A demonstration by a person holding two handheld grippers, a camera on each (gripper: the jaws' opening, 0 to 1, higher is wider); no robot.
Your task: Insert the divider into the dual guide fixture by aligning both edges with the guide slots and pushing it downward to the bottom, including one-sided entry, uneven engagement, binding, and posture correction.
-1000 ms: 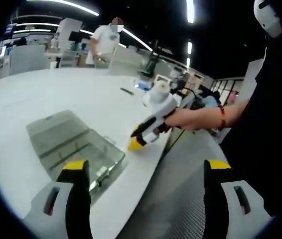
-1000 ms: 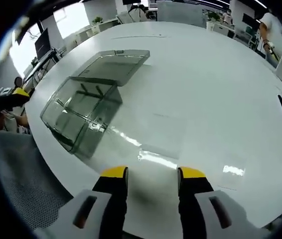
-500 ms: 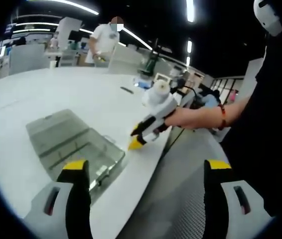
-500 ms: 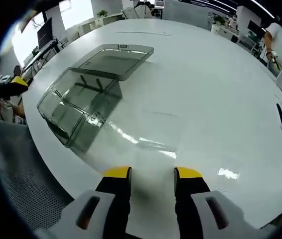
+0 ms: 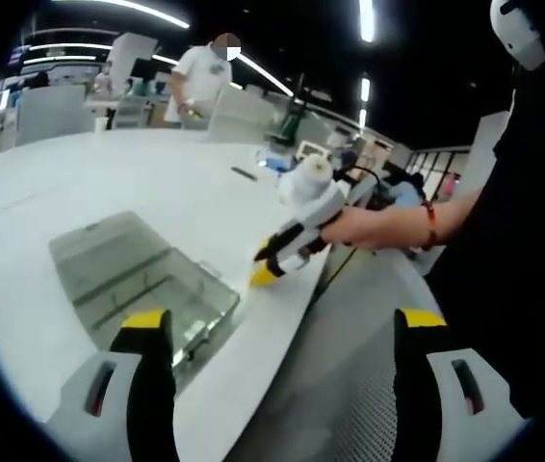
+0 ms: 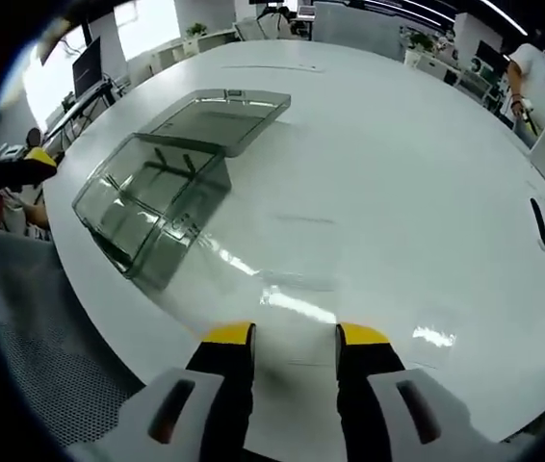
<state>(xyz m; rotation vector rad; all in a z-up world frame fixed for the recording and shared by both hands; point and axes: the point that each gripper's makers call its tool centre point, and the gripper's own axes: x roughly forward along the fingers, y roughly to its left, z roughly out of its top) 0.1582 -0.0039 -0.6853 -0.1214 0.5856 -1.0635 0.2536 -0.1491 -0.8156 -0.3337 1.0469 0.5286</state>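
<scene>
Left gripper view: your left tool [image 5: 282, 322] is spread wide, holding nothing, clear fixture [image 5: 142, 284] at 10 o'clock on the worktop [image 5: 80, 183]. Right gripper view: right tool [image 6: 295, 337] gapes empty; fixture [image 6: 147, 202] at 10 o'clock, divider [image 6: 287, 279] just ahead.

Clear smoky plastic box [image 6: 152, 197], glossy; white table [image 6: 398, 192] smooth, glossy; chair mesh [image 5: 340, 404] rough.

No lettering, label, brand, number or sign can be read in either view; the clear plastic box [image 6: 152, 207], the white table [image 6: 378, 183] and the gripper bodies carry nothing legible at this size.
</scene>
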